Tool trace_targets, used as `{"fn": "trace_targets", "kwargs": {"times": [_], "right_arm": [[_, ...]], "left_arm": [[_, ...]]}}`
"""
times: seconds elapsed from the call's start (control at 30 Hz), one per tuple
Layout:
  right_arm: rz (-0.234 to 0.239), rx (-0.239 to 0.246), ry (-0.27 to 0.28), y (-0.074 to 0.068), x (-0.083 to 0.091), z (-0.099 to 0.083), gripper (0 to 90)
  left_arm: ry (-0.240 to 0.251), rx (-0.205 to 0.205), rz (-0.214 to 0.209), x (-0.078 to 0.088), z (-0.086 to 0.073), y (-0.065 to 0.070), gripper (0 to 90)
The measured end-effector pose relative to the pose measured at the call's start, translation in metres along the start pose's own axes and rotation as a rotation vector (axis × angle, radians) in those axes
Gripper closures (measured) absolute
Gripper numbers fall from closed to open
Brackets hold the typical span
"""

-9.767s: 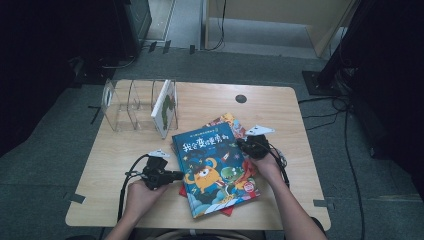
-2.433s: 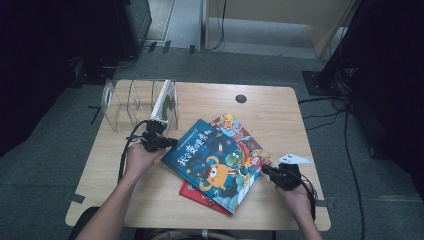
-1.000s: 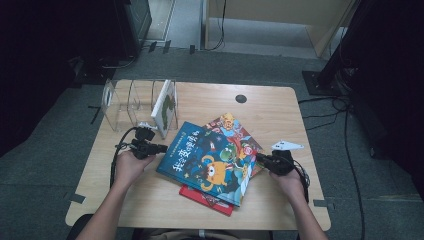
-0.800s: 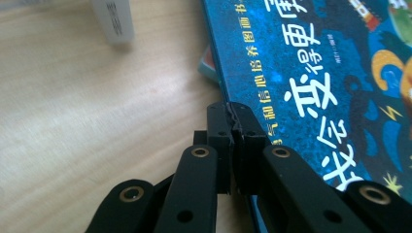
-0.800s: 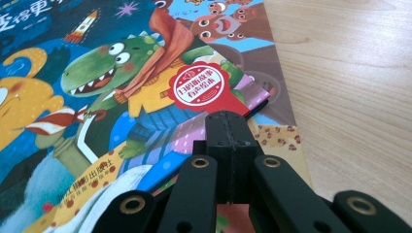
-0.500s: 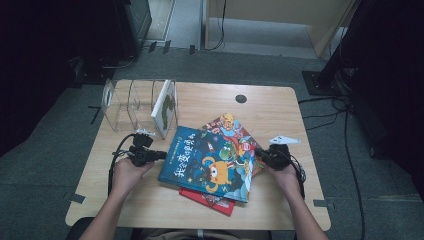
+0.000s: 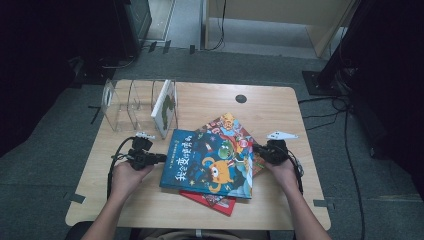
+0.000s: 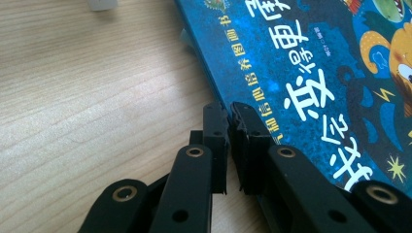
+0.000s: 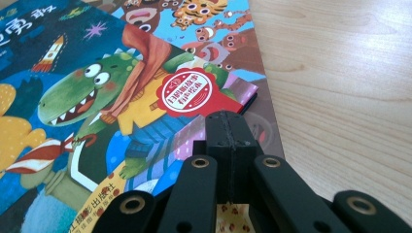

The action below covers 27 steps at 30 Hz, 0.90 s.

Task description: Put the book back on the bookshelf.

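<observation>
At the back left of the worktop [image 7: 280, 107] stands a clear rack [image 7: 122, 102] of upright dividers; its right-hand slot holds one white book [image 7: 165, 107] on edge, and the slots to the left of it look empty through the plastic. In front of it lies a small stack of picture books: a blue book [image 7: 207, 162] on top, flat and slightly askew, with a red book [image 7: 212, 201] peeking out under its near edge and a brightly coloured book [image 7: 227, 122] showing beyond its far corner. How many lie in the stack I cannot make out, since the blue cover hides most of what is under it. The left tongs [image 8: 228, 124] sit at the blue book's left edge, jaws a slit apart and just opening, with nothing clamped between them; whether a tip touches the cover is hard to tell. The right tongs [image 9: 228, 128] are clenched tight on nothing, resting at the stack's right edge above the covers, their tips hiding the corner beneath
</observation>
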State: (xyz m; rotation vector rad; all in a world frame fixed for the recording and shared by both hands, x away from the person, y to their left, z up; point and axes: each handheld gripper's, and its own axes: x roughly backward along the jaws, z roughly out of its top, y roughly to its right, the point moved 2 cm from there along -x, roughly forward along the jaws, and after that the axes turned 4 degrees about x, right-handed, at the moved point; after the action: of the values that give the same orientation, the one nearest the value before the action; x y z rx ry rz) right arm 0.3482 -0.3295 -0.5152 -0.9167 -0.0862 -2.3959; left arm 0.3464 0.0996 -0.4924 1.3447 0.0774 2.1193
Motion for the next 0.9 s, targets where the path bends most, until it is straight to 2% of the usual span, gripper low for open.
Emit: {"fn": "trace_targets", "kwargs": {"times": [0.17,0.27,0.3,0.33,0.4,0.5,0.6,0.67,0.7,0.77,0.9], "right_arm": [[-0.018,0.005,0.005,-0.002,-0.003,0.003,89.1],[-0.032,-0.004,0.007,-0.001,-0.003,0.003,78.7],[-0.032,-0.004,0.007,-0.001,-0.003,0.003,78.7],[-0.025,-0.023,0.009,0.002,-0.001,0.003,73.0],[-0.018,-0.028,0.006,0.003,0.0,0.003,70.6],[-0.011,-0.021,-0.001,0.001,0.002,0.002,71.9],[-0.023,0.009,-0.006,-0.004,0.004,0.001,73.6],[-0.019,0.028,-0.003,-0.007,0.006,0.0,75.4],[-0.022,0.026,-0.009,-0.008,0.007,0.0,75.6],[-0.016,0.024,-0.021,-0.01,0.008,-0.001,77.3],[-0.026,0.04,-0.018,-0.012,0.013,-0.003,84.7]], "left_arm": [[0.014,0.008,-0.002,0.003,-0.001,-0.001,80.0],[0.027,0.0,0.03,0.004,0.0,-0.001,78.8],[0.027,0.0,0.03,0.004,0.0,-0.001,77.4],[0.028,-0.004,0.041,0.004,0.001,-0.001,76.5],[0.029,-0.003,0.042,0.005,0.002,-0.002,75.5],[0.034,0.005,0.038,0.006,0.003,-0.005,71.9],[0.041,0.007,0.026,0.006,0.004,-0.006,67.3],[0.039,0.016,0.005,0.006,0.005,-0.006,64.3],[0.036,0.017,-0.008,0.005,0.005,-0.006,62.5],[0.039,0.014,-0.007,0.005,0.005,-0.005,60.0],[0.036,0.013,-0.03,0.002,0.006,-0.003,56.6]]}}
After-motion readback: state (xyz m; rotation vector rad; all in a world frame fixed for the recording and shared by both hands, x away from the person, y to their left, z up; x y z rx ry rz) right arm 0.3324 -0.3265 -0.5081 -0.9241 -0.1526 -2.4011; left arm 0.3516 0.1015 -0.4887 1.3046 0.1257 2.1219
